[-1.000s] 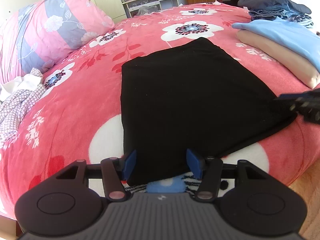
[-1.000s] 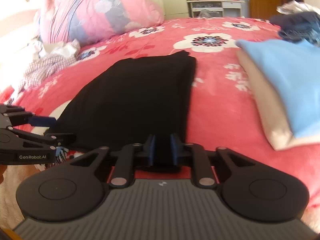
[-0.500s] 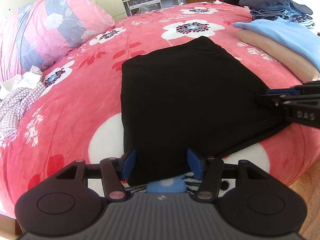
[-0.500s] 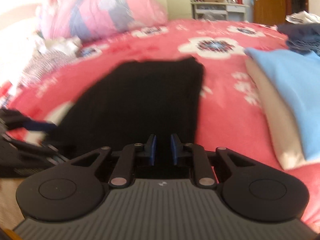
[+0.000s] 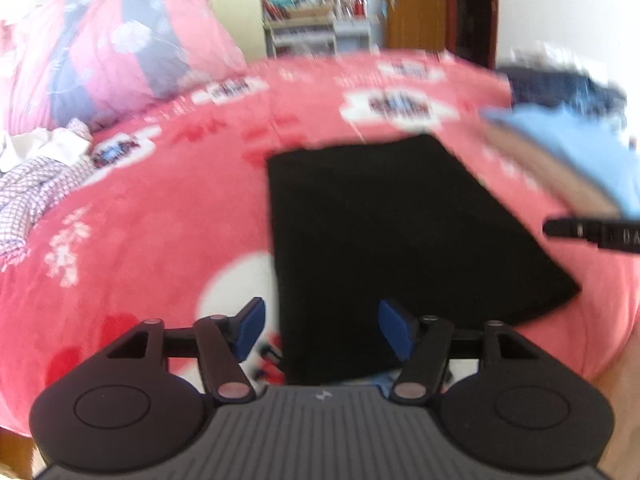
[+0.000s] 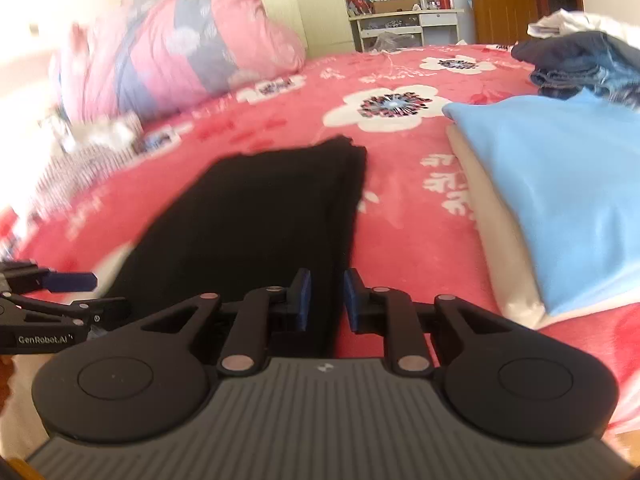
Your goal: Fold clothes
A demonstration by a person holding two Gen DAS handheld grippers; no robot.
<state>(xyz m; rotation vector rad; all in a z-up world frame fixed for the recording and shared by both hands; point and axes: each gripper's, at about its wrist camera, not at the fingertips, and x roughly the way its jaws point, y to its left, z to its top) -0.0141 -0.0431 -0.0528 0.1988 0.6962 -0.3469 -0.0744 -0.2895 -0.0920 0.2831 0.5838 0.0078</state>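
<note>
The black garment (image 6: 256, 220) looks soft, light and floppy — best pinched at its near corners. Left gripper (image 5: 320, 330) and right gripper (image 6: 325, 300) are both opening, near hem between the jaws — pads off the cloth.

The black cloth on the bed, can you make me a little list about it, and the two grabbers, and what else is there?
black cloth: folded flat on the red flowery blanket
left gripper: jaws opening, wide apart, cloth's near edge between them
right gripper: jaws opening, cloth between them, not pinched
blue garment: folded, on a beige one, right of cloth
pink pillow: far left
</note>
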